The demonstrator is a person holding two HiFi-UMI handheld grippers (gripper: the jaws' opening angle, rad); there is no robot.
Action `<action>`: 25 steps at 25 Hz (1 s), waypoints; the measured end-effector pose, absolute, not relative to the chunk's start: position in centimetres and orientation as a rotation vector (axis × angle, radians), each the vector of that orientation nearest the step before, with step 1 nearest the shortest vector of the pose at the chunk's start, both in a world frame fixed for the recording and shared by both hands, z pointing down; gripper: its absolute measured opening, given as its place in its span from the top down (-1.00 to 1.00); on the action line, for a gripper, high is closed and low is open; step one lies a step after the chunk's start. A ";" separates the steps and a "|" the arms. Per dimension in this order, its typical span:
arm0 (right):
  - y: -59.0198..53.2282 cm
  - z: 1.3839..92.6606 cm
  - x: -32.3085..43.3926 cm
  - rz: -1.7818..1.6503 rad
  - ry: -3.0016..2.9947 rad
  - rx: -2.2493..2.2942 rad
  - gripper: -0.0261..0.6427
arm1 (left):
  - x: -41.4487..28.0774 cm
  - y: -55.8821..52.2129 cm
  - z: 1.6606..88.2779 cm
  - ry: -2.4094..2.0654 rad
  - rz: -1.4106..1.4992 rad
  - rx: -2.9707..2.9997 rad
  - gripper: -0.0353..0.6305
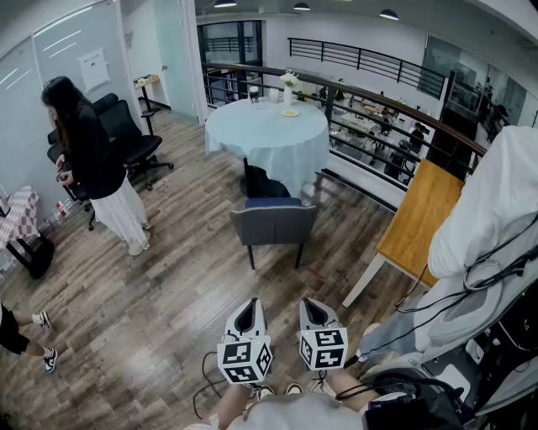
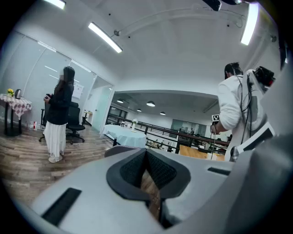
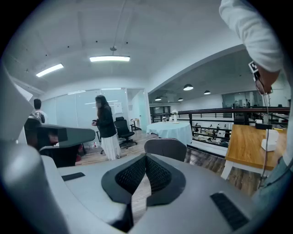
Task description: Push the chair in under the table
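Beside left gripper, right gripper shows square markers.

Grippers, two: left gripper, right gripper; marker cubes, two, one on each gripper; tables, three: round table under a pale cloth, wooden table, small checked-cloth table; grey chair, one; black office chairs, at least two, bunched so the exact count stays unsure; people, three besides the wearer: standing person in a black top, person in white, pair of legs at lower left; ceiling lamps, three; vase of flowers, one
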State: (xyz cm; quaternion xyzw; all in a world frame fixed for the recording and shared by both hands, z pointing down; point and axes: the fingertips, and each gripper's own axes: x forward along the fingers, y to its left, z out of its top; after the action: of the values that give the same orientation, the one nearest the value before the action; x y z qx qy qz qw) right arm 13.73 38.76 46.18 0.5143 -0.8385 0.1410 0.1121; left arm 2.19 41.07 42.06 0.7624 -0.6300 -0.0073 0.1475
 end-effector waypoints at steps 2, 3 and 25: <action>38.5 46.2 13.7 0.428 -2.455 1.523 0.87 | 1.9 41.0 42.0 -1.813 -0.019 2.194 0.88; 38.4 46.2 13.7 0.437 -2.452 1.528 0.87 | 1.8 40.9 42.0 -1.812 -0.018 2.193 0.88; 35.0 49.5 12.7 0.607 -2.313 1.721 0.87 | -4.7 39.2 45.6 -1.779 0.061 2.136 0.88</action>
State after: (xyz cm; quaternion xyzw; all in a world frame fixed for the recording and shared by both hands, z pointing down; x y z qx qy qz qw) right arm 12.74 35.03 49.53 0.5814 -0.7813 0.2052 0.0974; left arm -4.73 39.19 45.55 0.7556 -0.6296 0.0217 0.1796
